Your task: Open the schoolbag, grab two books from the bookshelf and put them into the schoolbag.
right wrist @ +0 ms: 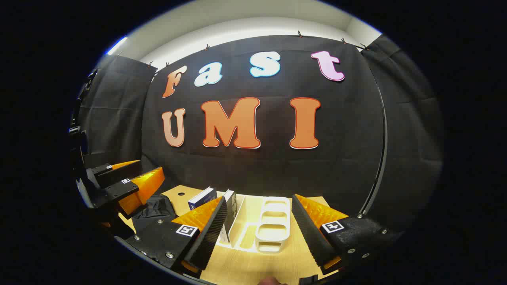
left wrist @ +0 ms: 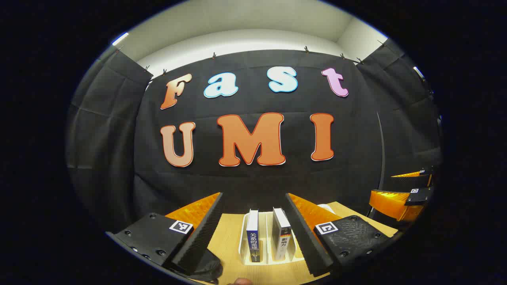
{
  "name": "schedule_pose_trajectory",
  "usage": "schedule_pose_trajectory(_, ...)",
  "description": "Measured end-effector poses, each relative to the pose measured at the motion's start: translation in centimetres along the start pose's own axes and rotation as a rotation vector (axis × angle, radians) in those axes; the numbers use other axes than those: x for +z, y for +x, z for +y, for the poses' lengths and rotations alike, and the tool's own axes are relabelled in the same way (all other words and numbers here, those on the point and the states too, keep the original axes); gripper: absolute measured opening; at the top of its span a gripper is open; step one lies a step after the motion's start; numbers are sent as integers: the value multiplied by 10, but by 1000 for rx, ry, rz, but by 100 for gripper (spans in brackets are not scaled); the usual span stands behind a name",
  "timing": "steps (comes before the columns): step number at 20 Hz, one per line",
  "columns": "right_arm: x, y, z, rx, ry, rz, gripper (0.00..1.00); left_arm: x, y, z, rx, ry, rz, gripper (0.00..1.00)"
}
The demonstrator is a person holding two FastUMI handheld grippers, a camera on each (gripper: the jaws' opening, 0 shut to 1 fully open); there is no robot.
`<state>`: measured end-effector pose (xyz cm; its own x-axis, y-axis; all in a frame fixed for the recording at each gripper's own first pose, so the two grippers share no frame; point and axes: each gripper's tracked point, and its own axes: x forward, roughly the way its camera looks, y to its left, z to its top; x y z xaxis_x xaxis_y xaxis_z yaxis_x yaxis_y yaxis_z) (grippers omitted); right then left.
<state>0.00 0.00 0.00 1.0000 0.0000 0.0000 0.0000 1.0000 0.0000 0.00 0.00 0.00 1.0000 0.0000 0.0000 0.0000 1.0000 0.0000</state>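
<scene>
Hovering grippers: left gripper (left wrist: 253,233) and right gripper (right wrist: 257,229) are both held above the near edge of the pale wooden tabletop (left wrist: 227,241); each has its jaws spread wide and nothing between them.
Step in hand: judged to be the very start, with the bag not yet opened and no book taken.
Schoolbag: a dark, soft fabric schoolbag (right wrist: 152,208) lies slumped on the table's left side, just below the left gripper's left finger; whether its zip is open cannot be told.
Next move: likely calls for one gripper to drop to the bag and find its zip pull or flap while the other steadies the cloth.
Books: a dark blue upright book (left wrist: 252,236) and a white-and-black upright book (left wrist: 281,234) stand apart in neighbouring slots.
Bookshelf: a white plastic slotted bookshelf (right wrist: 273,221) sits mid-table, its right-hand slots vacant.
Obstruction: the slot dividers flank each book closely, so a grasp from above looks easiest.
</scene>
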Motion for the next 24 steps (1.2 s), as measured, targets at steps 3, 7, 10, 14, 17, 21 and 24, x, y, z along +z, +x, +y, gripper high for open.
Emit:
schedule_pose_trajectory(3,-7,4,9,-45,38,9,98,-2,7,16,-33,14,-4,96)
schedule_pose_trajectory(7,-9,10,21,-90,61,18,98,-8,18,38,-70,15,13,97)
schedule_pose_trajectory(10,-8,13,31,-105,44,20,98,-13,24,44,-86,9,18,97)
schedule_pose_trajectory(14,-6,13,32,-104,15,21,98,-14,25,44,-94,3,10,97)
schedule_pose_trajectory(17,-6,14,31,-108,20,27,98,-17,27,41,-101,3,17,97)
schedule_pose_trajectory(21,-8,15,33,-106,15,34,98,-17,24,40,-98,-4,14,97)
schedule_pose_trajectory(24,-10,16,37,-88,9,45,98,-17,23,44,-93,-1,14,97)
